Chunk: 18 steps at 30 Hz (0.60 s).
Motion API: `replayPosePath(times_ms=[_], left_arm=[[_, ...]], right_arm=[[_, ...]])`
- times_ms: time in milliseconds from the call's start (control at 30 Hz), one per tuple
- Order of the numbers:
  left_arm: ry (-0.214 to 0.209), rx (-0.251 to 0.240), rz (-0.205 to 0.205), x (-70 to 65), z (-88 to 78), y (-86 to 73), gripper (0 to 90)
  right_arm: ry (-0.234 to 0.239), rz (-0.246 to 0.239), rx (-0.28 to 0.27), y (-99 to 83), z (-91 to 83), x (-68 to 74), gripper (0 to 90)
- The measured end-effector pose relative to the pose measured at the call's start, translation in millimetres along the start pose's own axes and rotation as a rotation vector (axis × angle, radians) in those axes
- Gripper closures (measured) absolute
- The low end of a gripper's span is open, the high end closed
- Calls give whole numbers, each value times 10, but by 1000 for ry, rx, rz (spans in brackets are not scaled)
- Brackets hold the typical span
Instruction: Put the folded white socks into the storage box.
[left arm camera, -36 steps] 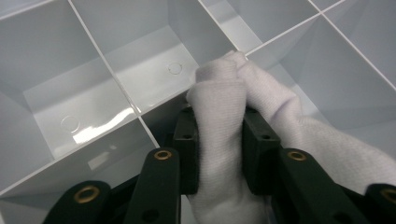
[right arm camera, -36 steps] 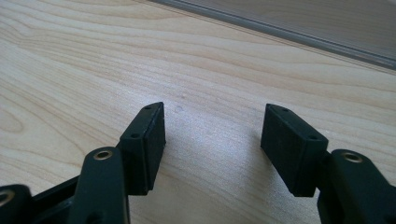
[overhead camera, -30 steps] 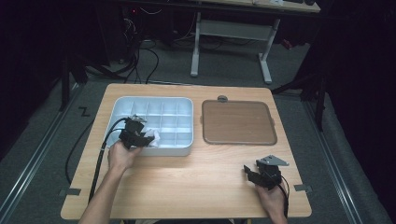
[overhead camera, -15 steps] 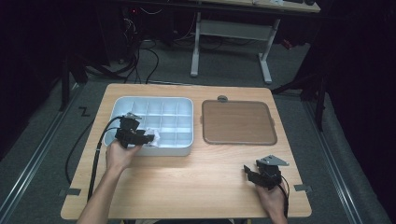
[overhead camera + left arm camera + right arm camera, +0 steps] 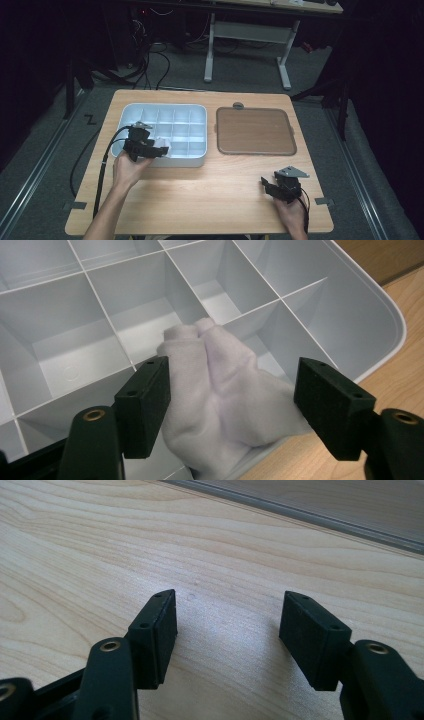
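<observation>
looking along my left gripper (image 5: 232, 395), i am seeing its jaws spread wide; they have just been opening, and the white cloth (image 5: 225, 390) is sitting loose between them, the left pad just brushing its edge and the right pad standing apart from it. the cloth is lying bunched over the near edge of the grey divider tray (image 5: 350, 315), partly in a near-row compartment and partly draped over the rim. in the high view i am holding this gripper (image 5: 150, 148) at the tray's (image 5: 125, 112) near rim, and against the earlier frames the cloth (image 5: 161, 146) is showing more freely. my right gripper (image 5: 227, 630) is resting spread and empty above bare wooden table (image 5: 75, 540), unmoved. farther off, the brown mat (image 5: 254, 131) is lying beside the tray.
</observation>
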<state>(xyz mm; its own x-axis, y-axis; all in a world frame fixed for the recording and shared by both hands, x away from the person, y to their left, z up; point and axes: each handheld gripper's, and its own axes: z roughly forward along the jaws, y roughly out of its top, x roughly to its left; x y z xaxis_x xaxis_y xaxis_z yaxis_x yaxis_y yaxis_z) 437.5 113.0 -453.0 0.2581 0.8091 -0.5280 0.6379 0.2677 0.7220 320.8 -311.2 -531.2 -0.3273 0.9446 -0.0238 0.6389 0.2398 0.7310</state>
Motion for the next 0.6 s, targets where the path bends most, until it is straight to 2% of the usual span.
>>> replayPosePath(times_ms=[233,433,600], left_arm=[[-2,2,11,-64,0,-41,289],[22,16,24,-50,67,-71,295],[50,15,54,-40,124,-101,493]], right_arm=[[0,0,0,0,0,0,406],[0,3,1,0,-1,2,406],[0,0,0,0,0,0,406]])
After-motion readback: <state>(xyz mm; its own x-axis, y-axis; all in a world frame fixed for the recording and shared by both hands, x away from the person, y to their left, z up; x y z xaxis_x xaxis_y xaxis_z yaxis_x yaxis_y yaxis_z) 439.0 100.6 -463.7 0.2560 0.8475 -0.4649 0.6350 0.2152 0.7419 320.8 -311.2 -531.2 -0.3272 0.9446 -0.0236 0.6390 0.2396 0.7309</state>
